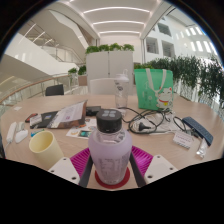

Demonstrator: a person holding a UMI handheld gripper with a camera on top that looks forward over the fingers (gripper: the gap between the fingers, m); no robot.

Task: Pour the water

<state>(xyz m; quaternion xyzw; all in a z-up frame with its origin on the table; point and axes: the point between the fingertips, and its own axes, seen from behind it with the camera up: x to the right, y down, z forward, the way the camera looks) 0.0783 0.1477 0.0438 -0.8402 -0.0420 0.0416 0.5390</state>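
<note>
Gripper (111, 172) fingers pinch clear bottle (110, 150) w/ black cap, lower centre frame. Yellow cup (43, 144) lower left on table (150, 140). Green bag (153, 89) upper right.

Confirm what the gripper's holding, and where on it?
The gripper holds a clear bottle with a black cap; the pink pads press its lower body from both sides.

Bottle between the claw fingers, clutter spread beyond on the tabletop.

Bottle (109, 150) stands between the fingers of the claw (110, 163), pads against both its sides. Cup (43, 143) left of it. Cables (148, 122) beyond, to the right; bag (153, 88) behind them. Papers (68, 113) beyond-left on tabletop (30, 105). Planter box (110, 68) at the far edge.
</note>
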